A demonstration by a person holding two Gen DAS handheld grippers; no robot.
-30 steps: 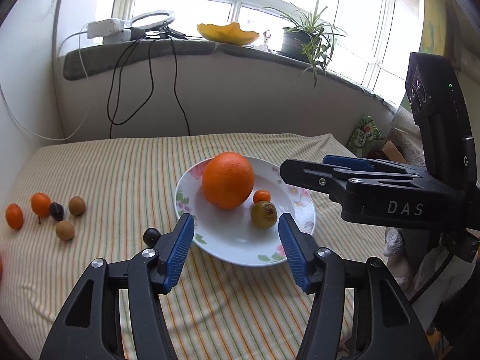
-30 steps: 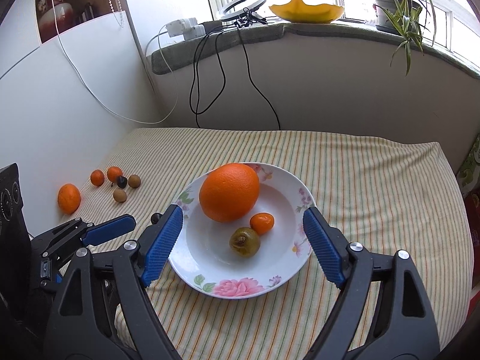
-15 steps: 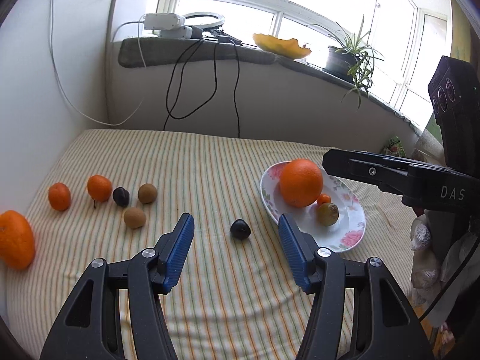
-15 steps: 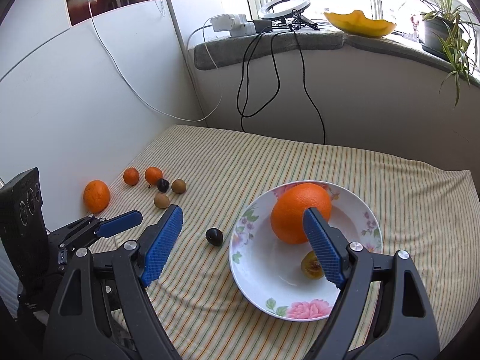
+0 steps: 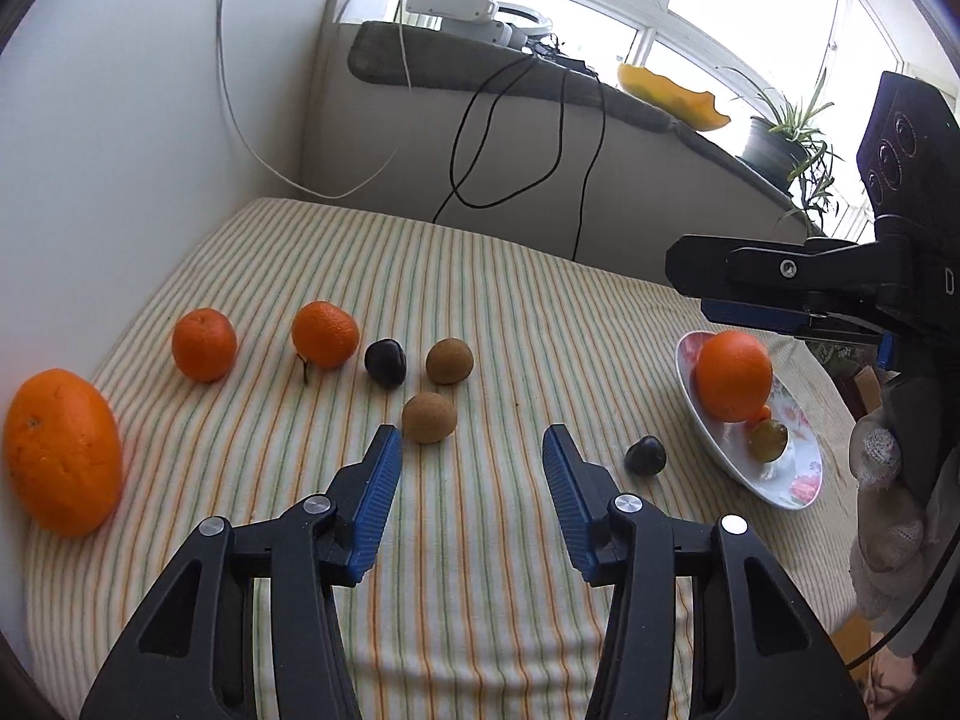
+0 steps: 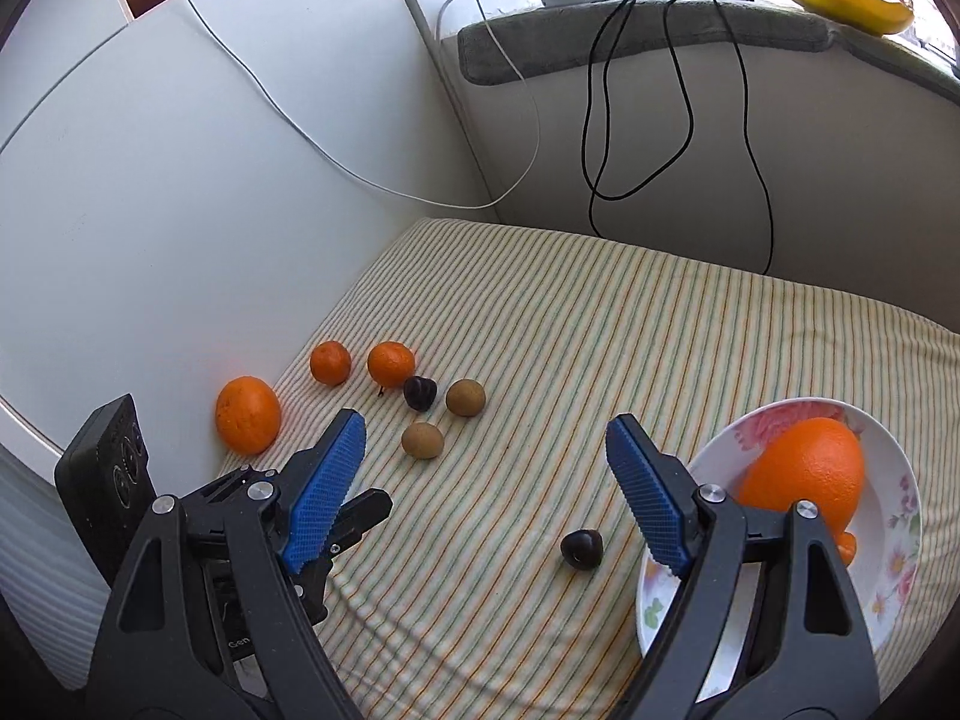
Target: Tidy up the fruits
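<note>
A floral plate (image 5: 792, 483) (image 6: 894, 480) at the right holds a big orange (image 5: 733, 375) (image 6: 807, 474), a tiny orange fruit (image 5: 759, 414) and a greenish-brown fruit (image 5: 769, 440). A dark plum (image 5: 645, 456) (image 6: 581, 549) lies just left of the plate. On the cloth at the left lie a large orange (image 5: 60, 450) (image 6: 248, 414), two mandarins (image 5: 204, 344) (image 5: 324, 334), another dark plum (image 5: 384, 363) and two brown kiwis (image 5: 449, 360) (image 5: 428, 417). My left gripper (image 5: 471, 468) is open and empty, just short of the nearer kiwi. My right gripper (image 6: 486, 480) is open and empty above the cloth.
The striped cloth (image 6: 600, 312) covers the table, with a white wall at the left. Black and white cables (image 6: 636, 120) hang from the grey sill (image 6: 648, 30). A yellow dish (image 5: 672, 97) and a potted plant (image 5: 786, 138) stand on the sill.
Both grippers have swung left, away from the plate and toward the loose fruit. The left gripper has come close to the kiwis. Both stay open and empty.
</note>
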